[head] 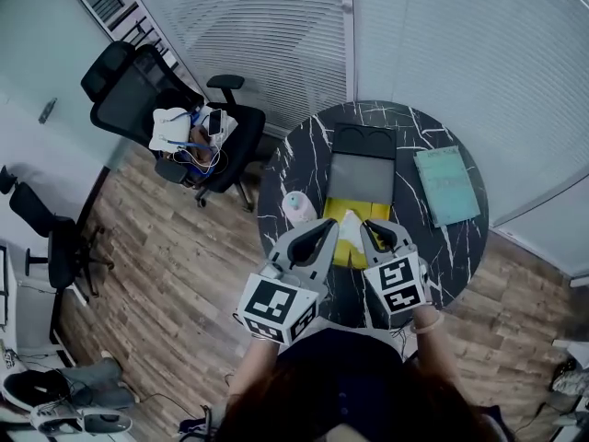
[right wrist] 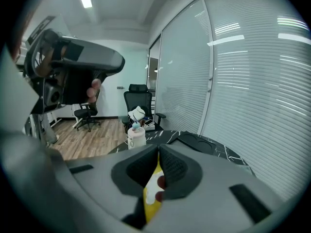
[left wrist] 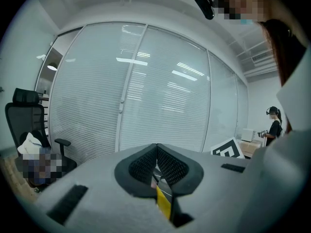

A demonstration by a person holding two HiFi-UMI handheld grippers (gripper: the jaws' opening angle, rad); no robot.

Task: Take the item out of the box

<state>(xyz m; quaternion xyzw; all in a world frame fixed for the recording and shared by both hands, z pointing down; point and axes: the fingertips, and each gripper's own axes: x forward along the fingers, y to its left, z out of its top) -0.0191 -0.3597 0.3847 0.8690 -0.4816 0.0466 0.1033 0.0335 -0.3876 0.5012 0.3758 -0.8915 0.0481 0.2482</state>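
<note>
- Nearest: left gripper (head: 326,232) and right gripper (head: 370,234), each pressed shut on an edge of the yellow packet (right wrist: 151,205).
- Held above the table's (head: 294,155) near side, just before the open box (head: 361,180).
- Seemingly clear of the box already.
- Left to do: likely only setting it down.

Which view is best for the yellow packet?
Head view: most of the packet shows, held between left gripper and right gripper. Left gripper view gives only a thin yellow sliver; right gripper view, a wider strip between its jaws.
</note>
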